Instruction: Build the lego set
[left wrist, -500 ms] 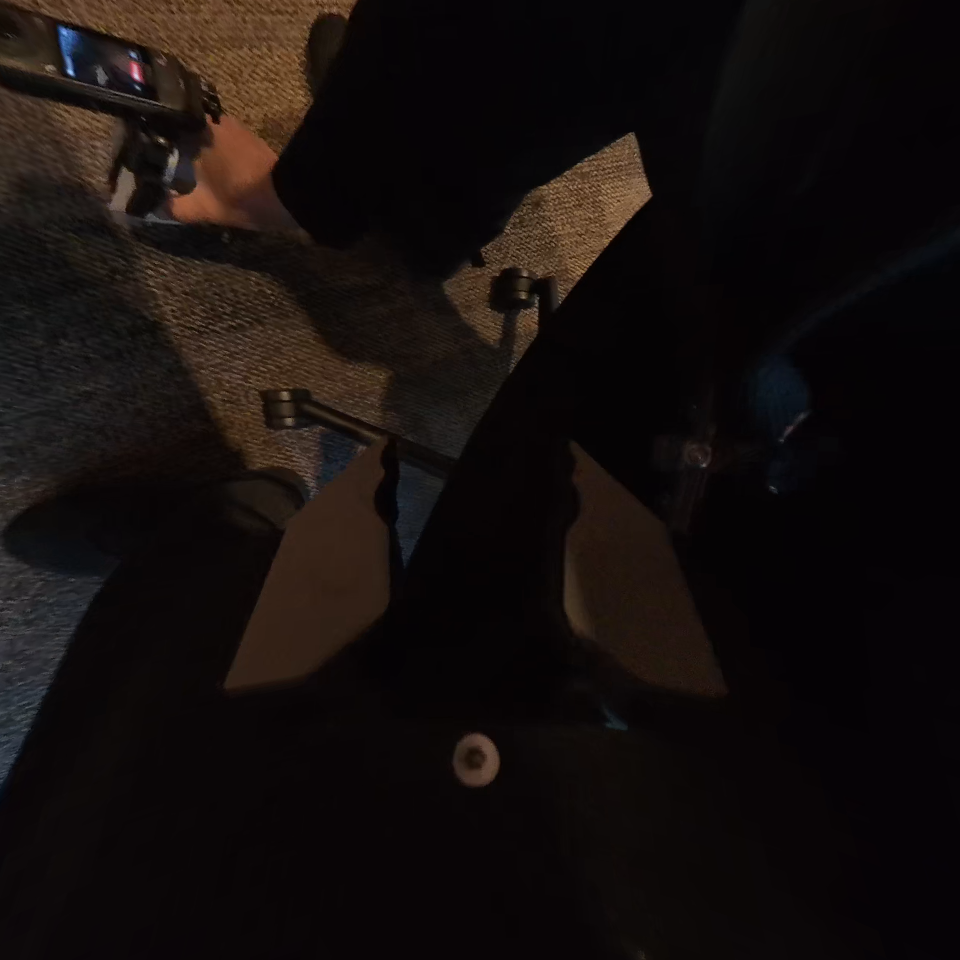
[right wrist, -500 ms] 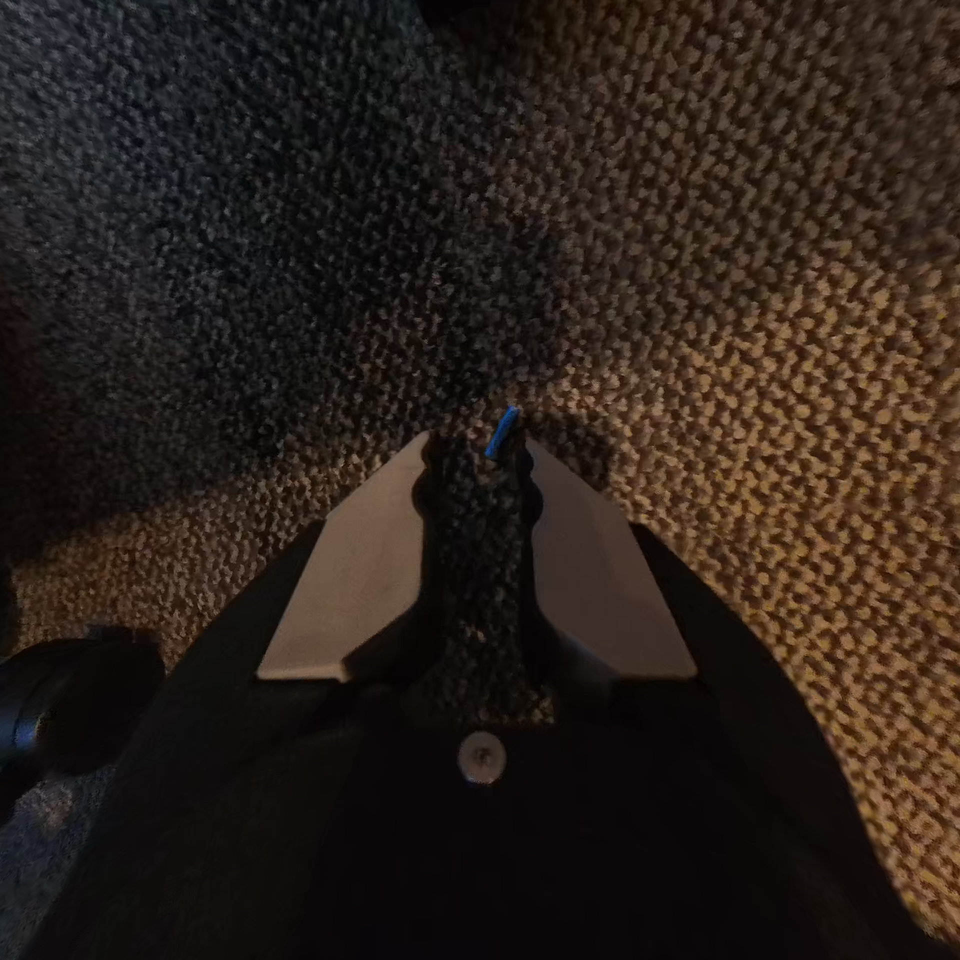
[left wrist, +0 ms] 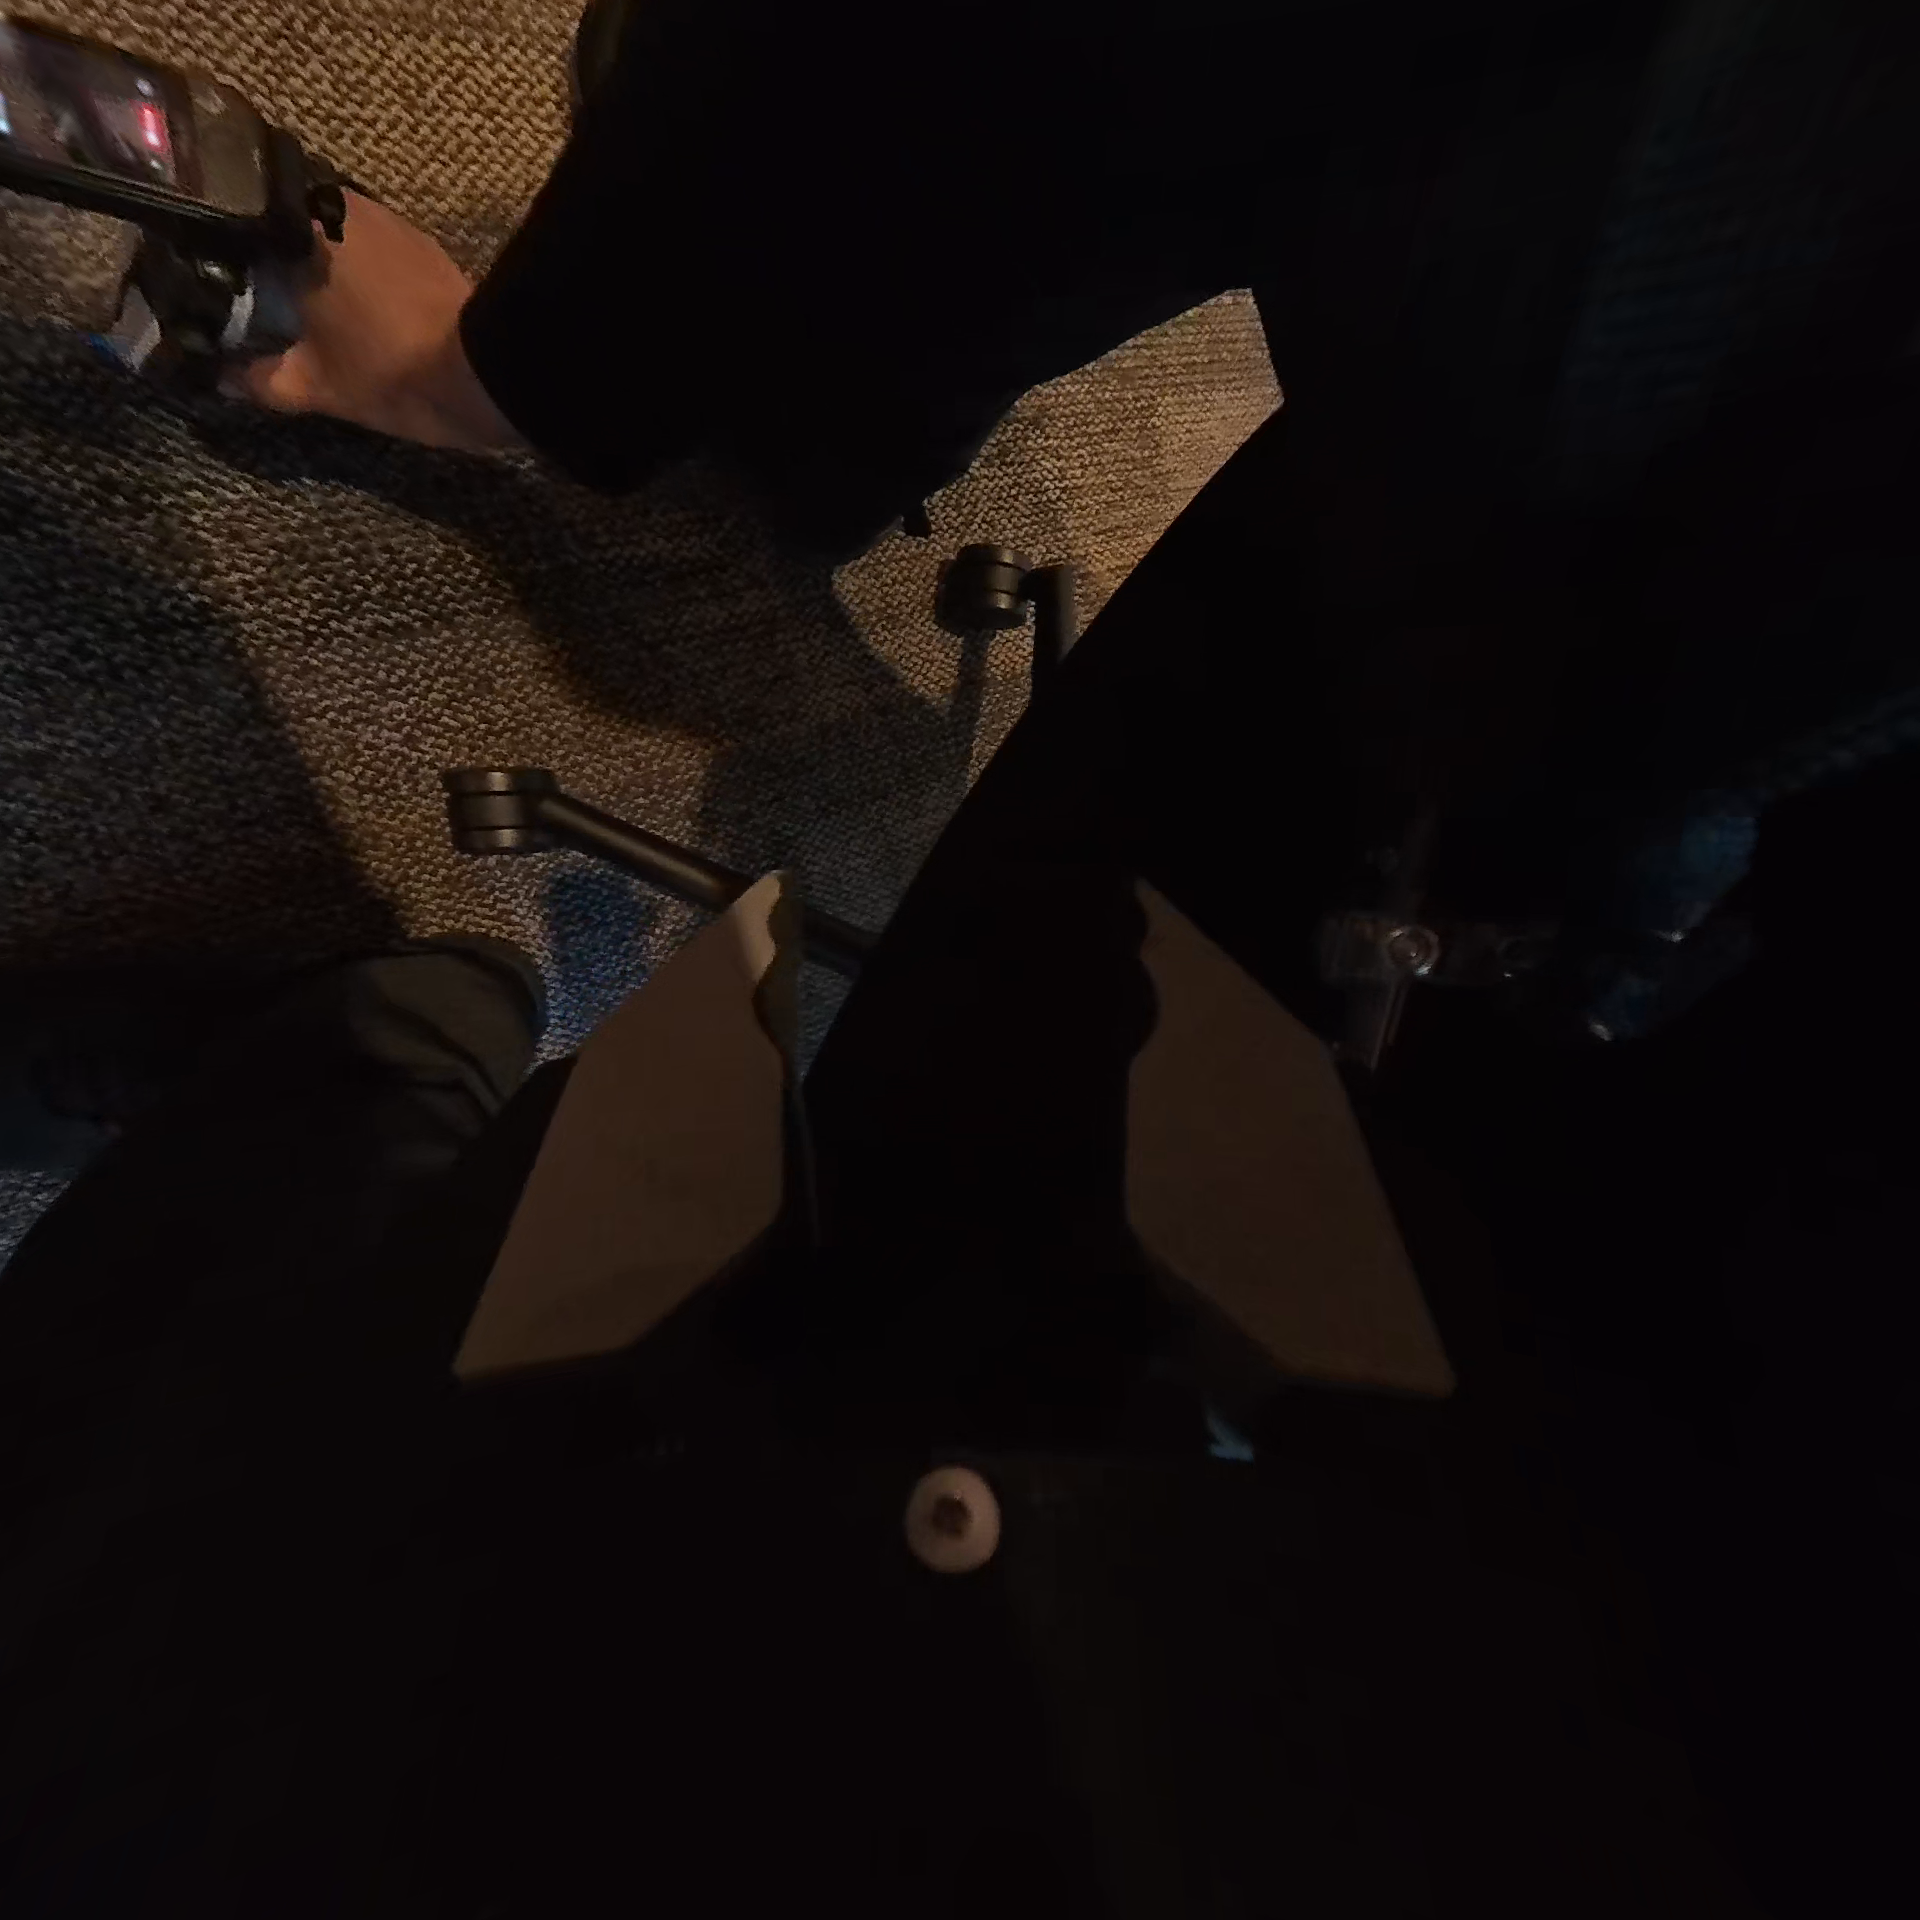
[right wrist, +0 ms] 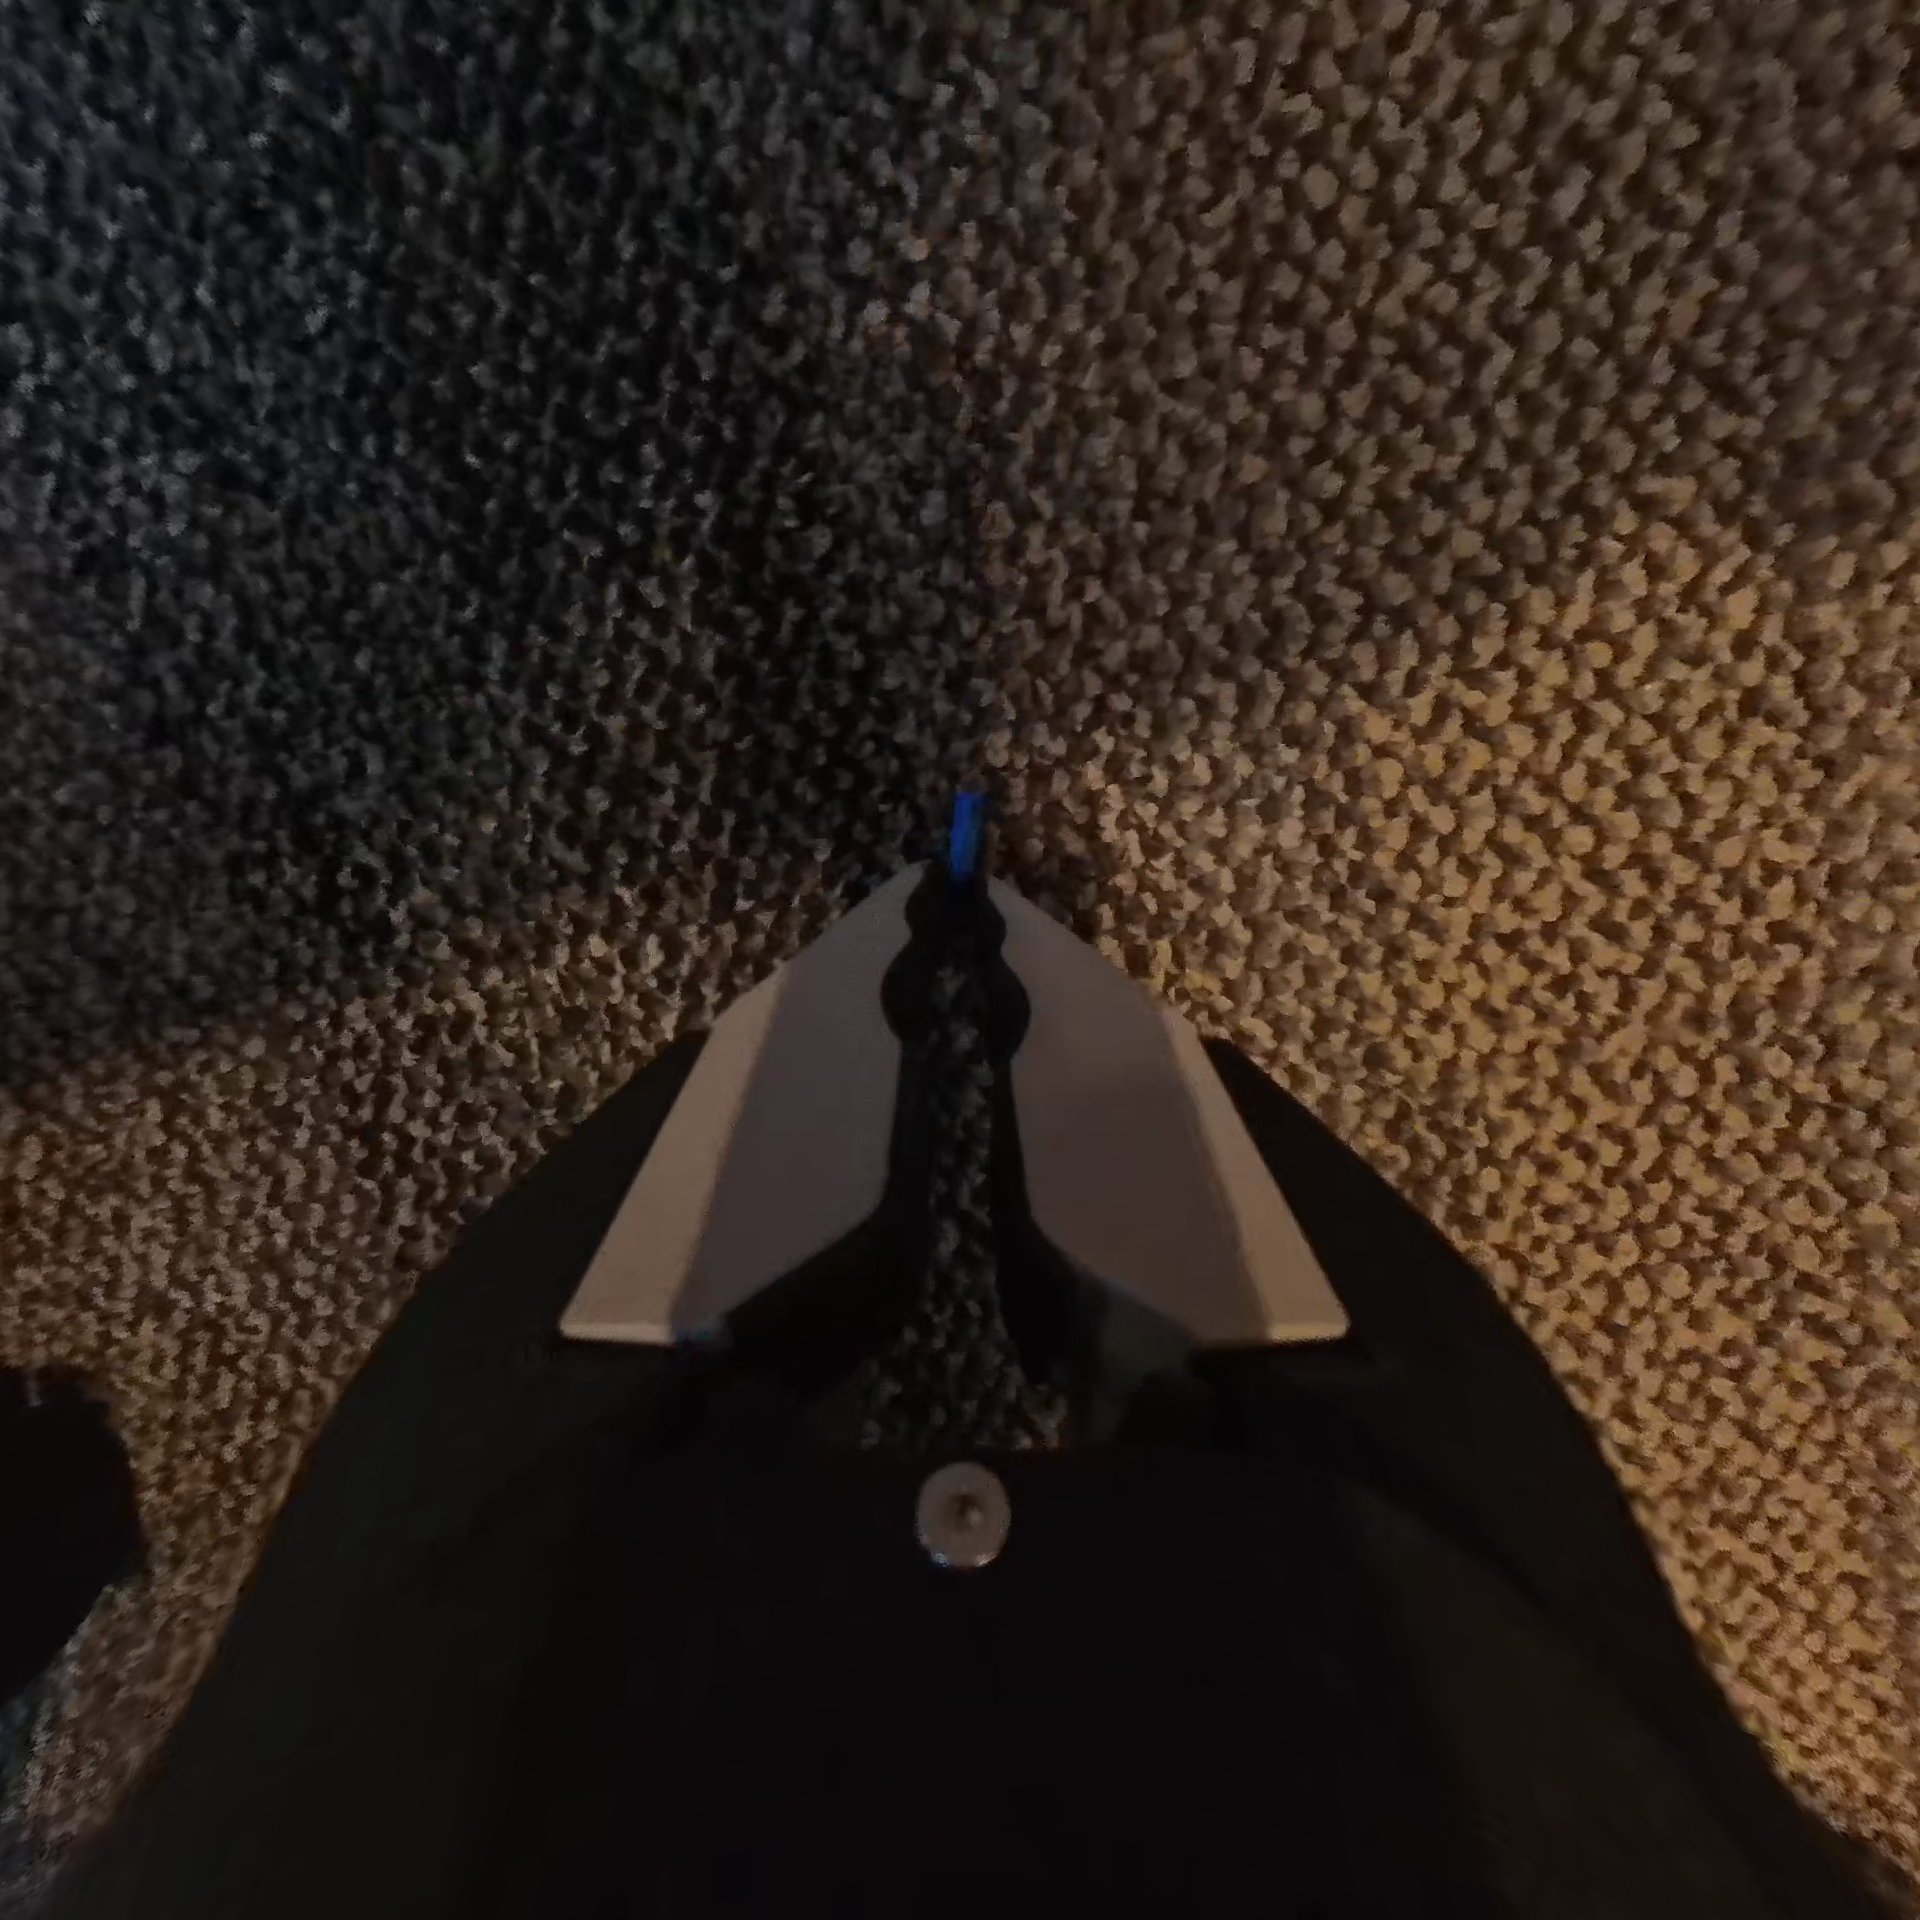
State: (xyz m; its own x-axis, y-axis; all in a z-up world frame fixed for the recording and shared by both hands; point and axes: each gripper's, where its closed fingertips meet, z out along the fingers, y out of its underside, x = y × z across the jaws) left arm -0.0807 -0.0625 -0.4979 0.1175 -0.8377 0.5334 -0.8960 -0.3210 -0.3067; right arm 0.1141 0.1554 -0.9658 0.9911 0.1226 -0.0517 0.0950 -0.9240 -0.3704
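In the right wrist view my right gripper (right wrist: 961,878) points down at the speckled carpet (right wrist: 1351,623). Its fingertips are nearly together, pinching a small thin blue lego piece (right wrist: 968,826) that sticks out past the tips. In the left wrist view my left gripper (left wrist: 956,894) has its fingers (left wrist: 665,1143) wide apart. The space between them is filled by a large black shape (left wrist: 987,1039), too dark to identify. No other lego parts show.
Two black rods with round feet (left wrist: 494,810) (left wrist: 987,587) rest on the carpet (left wrist: 312,623). At the top left a hand (left wrist: 364,332) with a dark sleeve (left wrist: 831,260) holds a device with a lit screen (left wrist: 104,125). The right half is very dark. The grippers' ends are close to 55 cm from one another.
My right gripper's fingers have closed together onto the blue piece, which now sits centred at the tips. The left view has barely changed.
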